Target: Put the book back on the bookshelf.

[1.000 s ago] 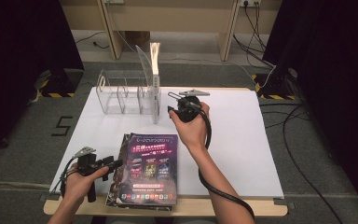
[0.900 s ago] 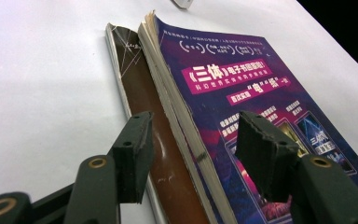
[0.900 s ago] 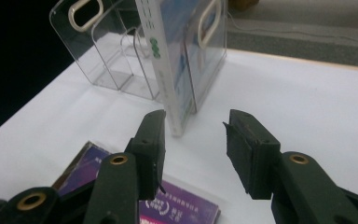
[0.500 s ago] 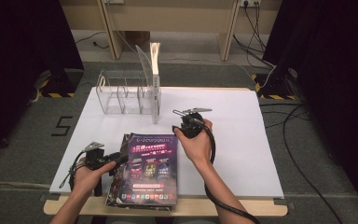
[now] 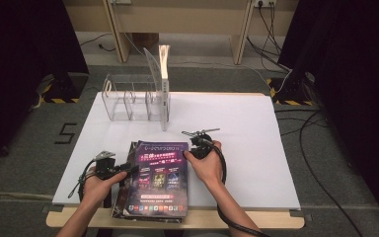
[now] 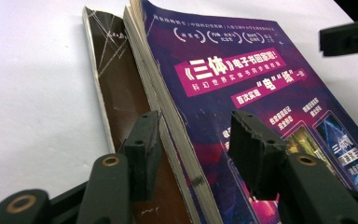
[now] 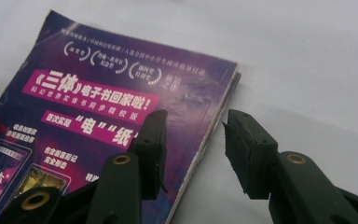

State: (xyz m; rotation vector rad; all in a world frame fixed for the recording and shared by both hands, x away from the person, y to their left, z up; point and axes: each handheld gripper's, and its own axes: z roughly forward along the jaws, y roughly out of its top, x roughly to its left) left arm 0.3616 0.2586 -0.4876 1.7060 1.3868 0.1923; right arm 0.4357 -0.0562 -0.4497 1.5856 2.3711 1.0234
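Clear plastic divided rack (image 5: 131, 98) holds one upright book (image 5: 165, 81); purple glossy magazine (image 5: 160, 177) edges sit btwn both grippers' released jaws, left gripper (image 6: 193, 140) & right gripper (image 7: 193, 140).

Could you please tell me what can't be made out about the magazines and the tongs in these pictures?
- How many magazines are stacked: high view, the top cover hides the rest.
- The brown cover underneath: left gripper view, the purple magazine overlaps it.
- Whether the left tongs or right tongs touch paper: the open jaws straddle the edges.
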